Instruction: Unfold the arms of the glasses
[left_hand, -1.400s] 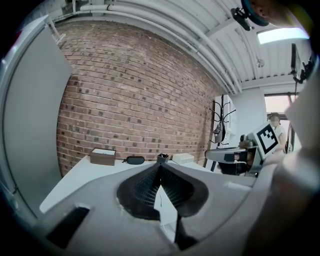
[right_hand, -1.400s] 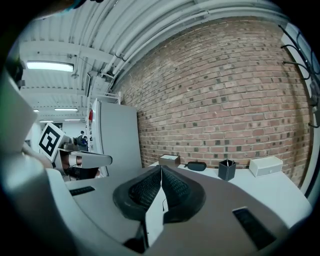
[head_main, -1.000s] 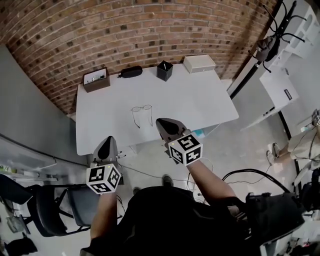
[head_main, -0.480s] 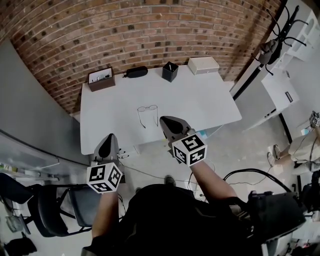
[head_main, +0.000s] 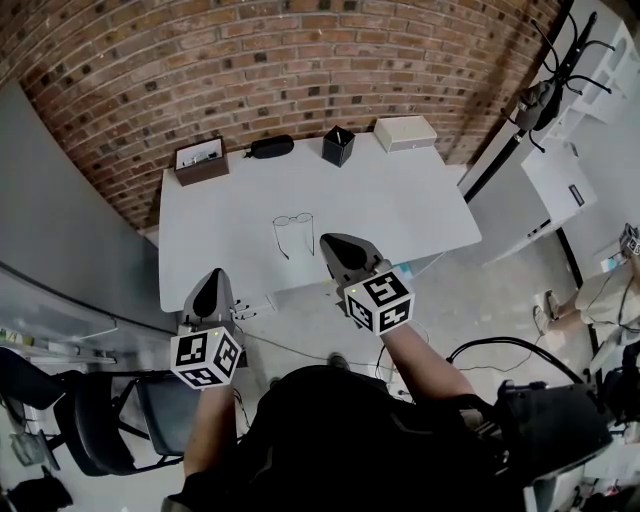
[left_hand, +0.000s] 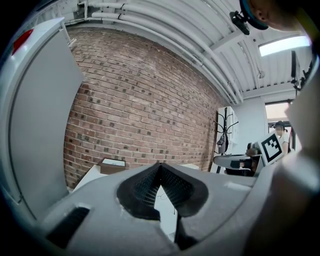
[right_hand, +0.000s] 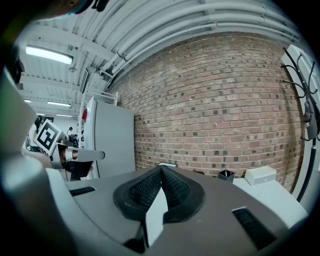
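A pair of thin wire glasses lies on the white table, left of its middle, lenses toward the brick wall and both arms stretching toward the near edge. My right gripper hangs over the table's near edge, just right of the arm tips and apart from them; its jaws are shut and empty. My left gripper is by the table's near left corner, well short of the glasses, also shut with nothing in it.
Along the table's far edge stand a brown open box, a black glasses case, a black pen cup and a white box. A grey partition rises at left, a dark chair sits at lower left, and a coat stand at right.
The whole view has slid slightly right and down. Both grippers stay shut near the table's front edge and the glasses lie where they were.
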